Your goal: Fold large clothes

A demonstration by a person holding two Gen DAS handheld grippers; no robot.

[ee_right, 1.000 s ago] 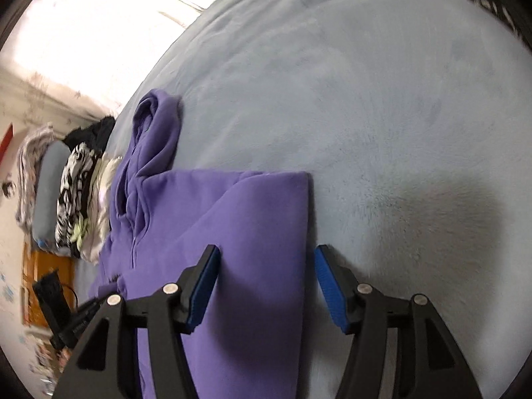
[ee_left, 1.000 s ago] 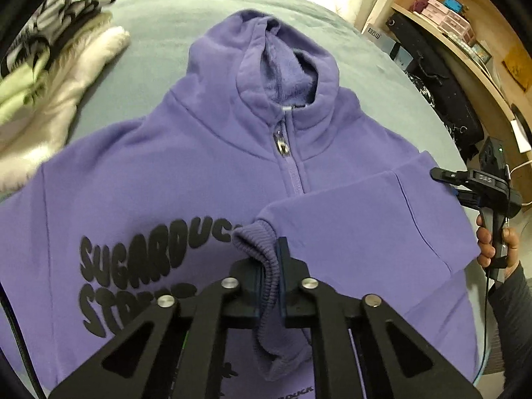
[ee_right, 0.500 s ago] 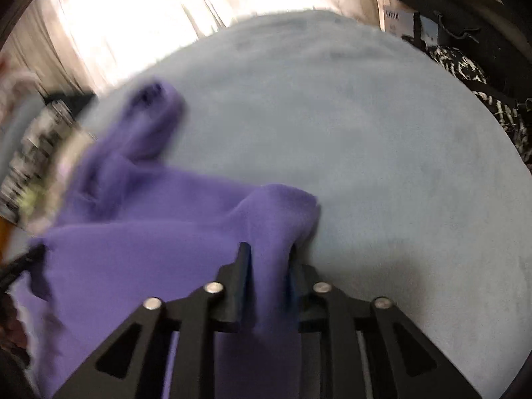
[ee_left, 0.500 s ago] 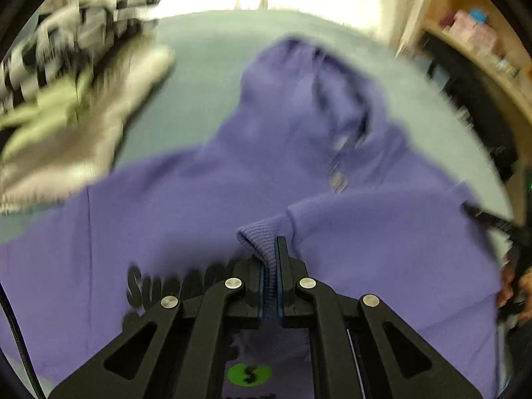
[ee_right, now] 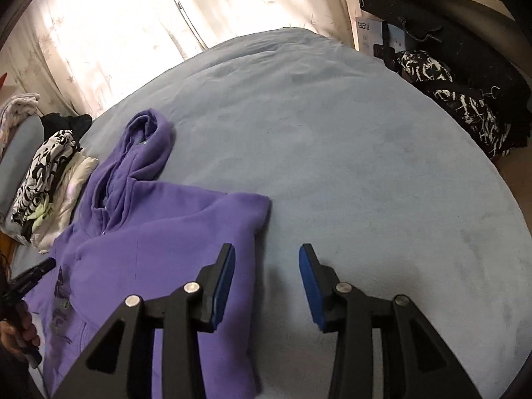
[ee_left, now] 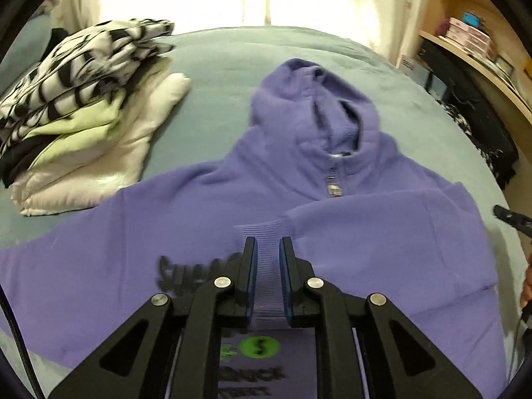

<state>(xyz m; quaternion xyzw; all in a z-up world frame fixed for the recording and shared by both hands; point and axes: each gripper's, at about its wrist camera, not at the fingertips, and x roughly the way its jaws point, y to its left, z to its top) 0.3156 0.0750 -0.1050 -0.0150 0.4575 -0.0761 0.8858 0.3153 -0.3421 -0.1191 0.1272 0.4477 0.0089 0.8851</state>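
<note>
A soft purple fleece hoodie (ee_left: pixel 332 199) lies flat on the plush blue-grey bed (ee_right: pixel 332 149). The left gripper (ee_left: pixel 267 249), just opening, straddles its ribbed cuff (ee_left: pixel 262 232); the right gripper (ee_right: pixel 266 259) is spread, angled down.

Blue-grey bed (ee_right: pixel 349 153) carrying a purple hoodie (ee_left: pixel 232 219) laid flat, front up, with a stack of folded clothes (ee_left: pixel 83 116) just beside it.

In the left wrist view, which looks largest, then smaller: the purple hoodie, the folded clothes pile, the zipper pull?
1. Hoodie
2. Clothes pile
3. Zipper pull
The hoodie lies nearer the camera, yet the gaps look clear.
</note>
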